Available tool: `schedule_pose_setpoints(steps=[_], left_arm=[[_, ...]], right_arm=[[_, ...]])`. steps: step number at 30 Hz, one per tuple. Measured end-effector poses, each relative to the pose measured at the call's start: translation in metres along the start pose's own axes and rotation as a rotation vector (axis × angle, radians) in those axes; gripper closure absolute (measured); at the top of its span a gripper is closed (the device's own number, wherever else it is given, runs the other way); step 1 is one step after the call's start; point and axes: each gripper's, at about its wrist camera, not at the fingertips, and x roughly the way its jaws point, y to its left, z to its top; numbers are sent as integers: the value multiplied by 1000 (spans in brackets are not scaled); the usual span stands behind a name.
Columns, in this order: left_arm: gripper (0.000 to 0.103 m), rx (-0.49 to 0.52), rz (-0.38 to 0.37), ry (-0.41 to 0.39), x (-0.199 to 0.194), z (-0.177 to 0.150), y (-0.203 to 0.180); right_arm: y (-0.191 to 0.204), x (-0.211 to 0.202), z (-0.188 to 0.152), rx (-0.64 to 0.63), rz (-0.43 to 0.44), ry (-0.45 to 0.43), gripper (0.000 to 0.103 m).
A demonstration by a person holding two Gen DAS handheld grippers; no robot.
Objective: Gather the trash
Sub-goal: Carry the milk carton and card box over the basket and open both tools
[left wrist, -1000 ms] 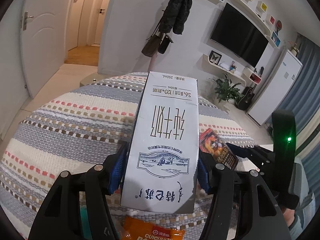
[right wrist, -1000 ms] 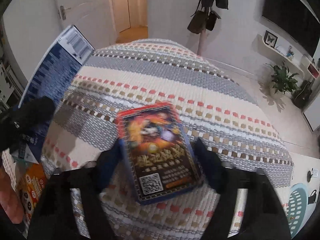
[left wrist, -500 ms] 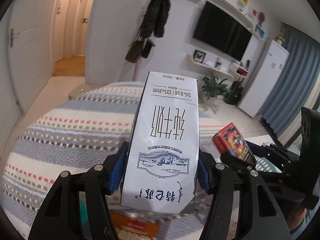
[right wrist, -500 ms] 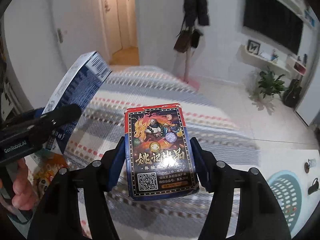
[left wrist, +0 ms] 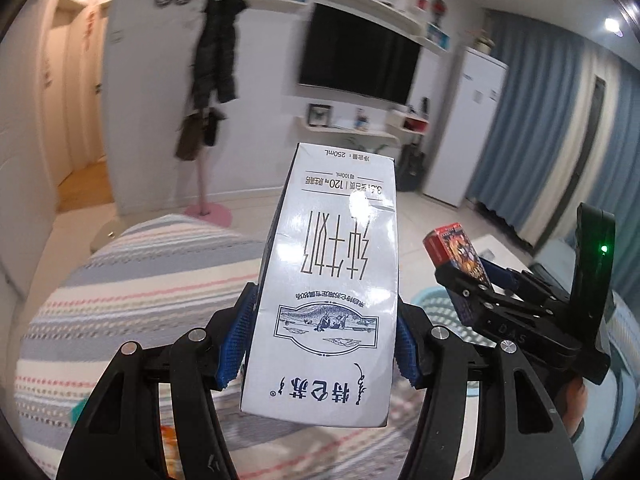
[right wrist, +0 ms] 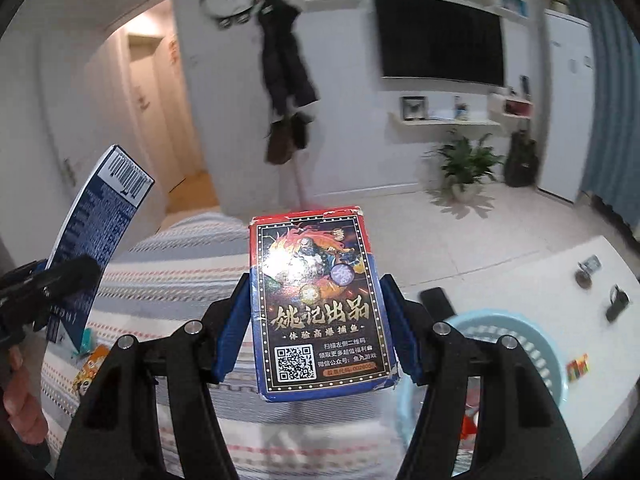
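Observation:
My left gripper (left wrist: 320, 344) is shut on a white milk carton (left wrist: 328, 280) with upside-down print, held in the air over the striped bed (left wrist: 120, 280). My right gripper (right wrist: 316, 336) is shut on a red and blue card box (right wrist: 316, 304), also lifted. In the left wrist view the right gripper (left wrist: 468, 292) with the card box (left wrist: 456, 248) is at the right. In the right wrist view the carton (right wrist: 92, 240) is at the left. A light blue basket (right wrist: 516, 344) sits low at the right on the floor, with something red inside.
An orange snack wrapper (right wrist: 90, 368) lies on the bed at the lower left. A white low table (right wrist: 580, 300) at the right bears small items. A coat stand (right wrist: 288, 80), a wall TV (right wrist: 440, 40) and a potted plant (right wrist: 464, 164) stand beyond.
Both grippers have risen and swung right with their loads. The bed has dropped lower in view and the blue basket has come closer at the lower right.

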Motion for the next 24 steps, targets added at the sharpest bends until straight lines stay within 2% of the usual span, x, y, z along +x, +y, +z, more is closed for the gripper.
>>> schedule_pose_setpoints(steps=[5, 9, 16, 24], left_arm=[[45, 56, -63, 47, 30, 1, -60], [45, 66, -106, 103, 64, -4, -98], [45, 75, -133, 231, 129, -36, -136], [45, 39, -165, 359, 189, -75, -154]], right_arm=[[-61, -16, -10, 103, -45, -11, 44], [-110, -19, -26, 190, -103, 24, 44], [-168, 7, -61, 321, -189, 133, 43], [-212, 29, -110, 411, -266, 266, 43]])
